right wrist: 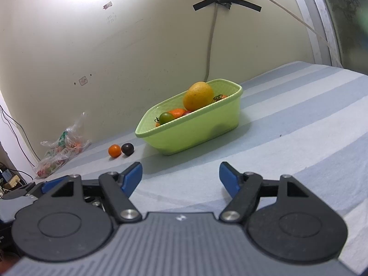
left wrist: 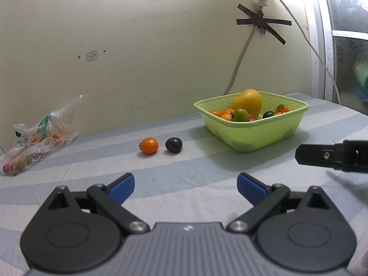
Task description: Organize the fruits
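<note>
A light green basket (left wrist: 257, 133) (right wrist: 202, 128) stands on the striped cloth and holds a large yellow-orange fruit (left wrist: 248, 102) (right wrist: 198, 95), a green tomato (left wrist: 240, 114) (right wrist: 166, 117) and several small orange and dark tomatoes. An orange tomato (left wrist: 149, 145) (right wrist: 114, 150) and a dark purple tomato (left wrist: 174, 145) (right wrist: 127, 149) lie side by side on the cloth left of the basket. My left gripper (left wrist: 185, 187) is open and empty, short of the two loose tomatoes. My right gripper (right wrist: 180, 177) is open and empty, in front of the basket; it also shows in the left wrist view (left wrist: 322, 155).
A clear plastic bag (left wrist: 34, 140) (right wrist: 62, 147) with more small fruits lies at the far left by the wall. A taped cable (left wrist: 241, 57) hangs down the wall behind the basket. A window frame (left wrist: 322, 46) is at the right.
</note>
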The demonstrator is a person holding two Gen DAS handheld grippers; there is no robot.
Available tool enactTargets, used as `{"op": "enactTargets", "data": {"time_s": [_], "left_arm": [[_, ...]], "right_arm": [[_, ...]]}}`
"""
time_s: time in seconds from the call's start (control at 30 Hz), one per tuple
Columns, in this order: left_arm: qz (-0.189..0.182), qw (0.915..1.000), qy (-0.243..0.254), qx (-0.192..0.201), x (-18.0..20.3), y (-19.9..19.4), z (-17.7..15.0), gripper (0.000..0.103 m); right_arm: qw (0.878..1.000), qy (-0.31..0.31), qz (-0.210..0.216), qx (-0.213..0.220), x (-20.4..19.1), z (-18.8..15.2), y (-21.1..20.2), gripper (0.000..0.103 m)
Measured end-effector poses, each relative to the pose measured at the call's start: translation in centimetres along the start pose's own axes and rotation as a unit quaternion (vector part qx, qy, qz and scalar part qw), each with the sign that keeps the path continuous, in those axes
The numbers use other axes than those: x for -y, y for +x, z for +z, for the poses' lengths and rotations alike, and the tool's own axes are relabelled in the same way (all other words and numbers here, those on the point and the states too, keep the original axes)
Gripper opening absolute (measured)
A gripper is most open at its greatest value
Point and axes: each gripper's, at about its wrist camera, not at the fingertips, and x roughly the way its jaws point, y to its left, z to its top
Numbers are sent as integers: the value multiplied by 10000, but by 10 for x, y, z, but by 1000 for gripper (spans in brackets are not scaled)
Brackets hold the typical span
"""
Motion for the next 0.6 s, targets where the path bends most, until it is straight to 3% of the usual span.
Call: {"op": "enactTargets", "data": {"time_s": [0.4, 0.6], "left_arm": [[-101, 9999, 13, -43, -1, 2, 0, 99], [-452, 9982, -258, -308, -19, 6, -1, 100]], "right_arm": [[9999, -9, -16, -107, -1, 1, 3, 76], [9987, -130, 133, -478, -4, 4, 12, 76]]}}
